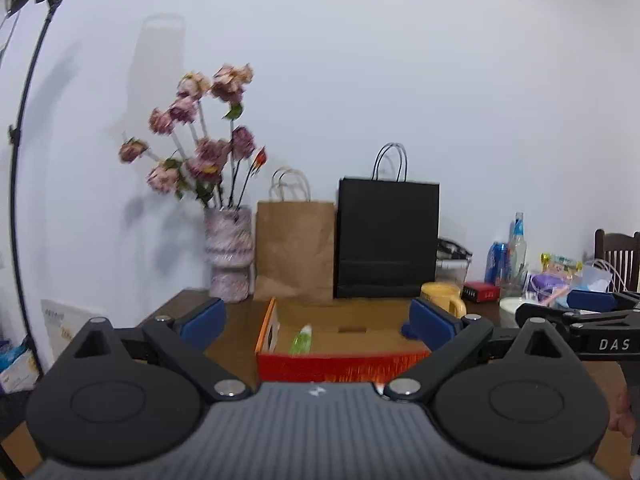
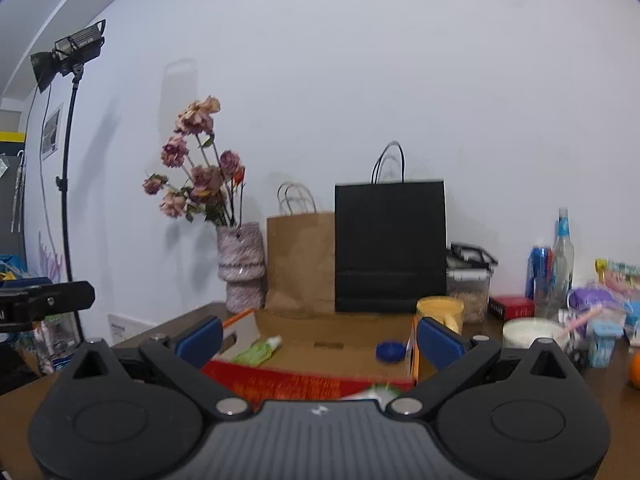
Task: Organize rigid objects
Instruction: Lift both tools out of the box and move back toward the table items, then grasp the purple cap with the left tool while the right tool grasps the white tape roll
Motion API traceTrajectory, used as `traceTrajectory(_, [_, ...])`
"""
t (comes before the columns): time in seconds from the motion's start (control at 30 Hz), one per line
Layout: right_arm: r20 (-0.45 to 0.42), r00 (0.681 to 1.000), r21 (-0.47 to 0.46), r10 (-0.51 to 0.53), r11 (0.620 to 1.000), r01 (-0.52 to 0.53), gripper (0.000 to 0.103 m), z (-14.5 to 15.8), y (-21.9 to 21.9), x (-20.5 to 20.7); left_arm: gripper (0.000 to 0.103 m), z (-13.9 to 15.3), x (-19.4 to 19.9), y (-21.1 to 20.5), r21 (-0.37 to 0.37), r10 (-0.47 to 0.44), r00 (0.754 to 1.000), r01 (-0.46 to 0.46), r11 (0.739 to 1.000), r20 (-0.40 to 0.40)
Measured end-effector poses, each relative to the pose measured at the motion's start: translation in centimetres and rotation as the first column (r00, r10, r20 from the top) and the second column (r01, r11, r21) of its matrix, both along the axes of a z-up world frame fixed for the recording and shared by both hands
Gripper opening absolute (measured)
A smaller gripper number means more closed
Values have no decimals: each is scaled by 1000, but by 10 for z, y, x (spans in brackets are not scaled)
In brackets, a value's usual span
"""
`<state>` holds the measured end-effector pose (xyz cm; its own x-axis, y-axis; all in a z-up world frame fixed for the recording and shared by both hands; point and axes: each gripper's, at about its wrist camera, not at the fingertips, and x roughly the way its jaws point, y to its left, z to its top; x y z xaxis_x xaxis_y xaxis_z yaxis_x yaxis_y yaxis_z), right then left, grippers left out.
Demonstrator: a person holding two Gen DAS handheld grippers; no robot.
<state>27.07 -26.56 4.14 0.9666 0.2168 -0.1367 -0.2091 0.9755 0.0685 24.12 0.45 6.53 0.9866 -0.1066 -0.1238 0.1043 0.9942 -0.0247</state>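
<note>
A dark wooden table (image 1: 240, 332) is stretching across both views, and a shallow cardboard box (image 1: 340, 364) with a red front wall is sitting on it, directly ahead of both grippers. The left gripper (image 1: 318, 322) is hovering level just before that red wall, its blue pads (image 1: 202, 324) standing wide apart and holding nothing; the box's open floor is showing between them. The right gripper (image 2: 320, 338) is hanging in a like pose, level and pointing toward the back wall, jaws spread wide and empty, with the box (image 2: 304, 380) lying low between its fingers. In the left wrist view, the other gripper is reaching in from the right edge, and part of a hand (image 1: 622, 416) is showing beneath it.

Behind the box, a black paper bag (image 1: 387, 240) is standing upright beside a brown paper bag (image 1: 294, 252), and a vase of dried pink flowers (image 1: 229, 256) is standing to their left. A yellow mug (image 1: 442, 296) is resting just past the box's far right corner.

Inside the box, a green tube (image 1: 302, 339) is lying near the left side, and a small blue cap (image 2: 390, 351) is lying toward the right, both well clear of either gripper's pads. Something white and green is peeking over the right gripper's body at the near wall, too blurred to identify.
</note>
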Motion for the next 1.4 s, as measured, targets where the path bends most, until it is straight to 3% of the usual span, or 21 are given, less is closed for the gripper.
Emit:
traceTrajectory(0.07, [-20,1000,18,2,1000,-2,103,-7,-3,-19,100,-7,-20,1,11,22,1000,-22,1000,-14])
traceTrajectory(0.4, [-62,998,16,33,999,-32,103,-52,3,-123,103,-54,-131,21,36,68,996,-71,997,64])
traceTrajectory(0.67, [-64,998,25,25,999,-24,103,-76,8,-194,103,-80,-171,27,105,42,999,-41,994,-14])
traceTrajectory(0.87, [-49,999,76,18,997,-14,103,-74,6,-190,103,-79,-165,25,74,46,999,-45,996,-13])
traceTrajectory(1.17, [-157,986,55,-53,996,63,103,-88,8,-156,103,-86,-135,28,-9,39,999,-39,999,-26])
traceTrajectory(1.4, [-229,966,46,-119,990,132,103,-91,15,-109,103,-91,-90,15,143,93,995,-88,986,-29])
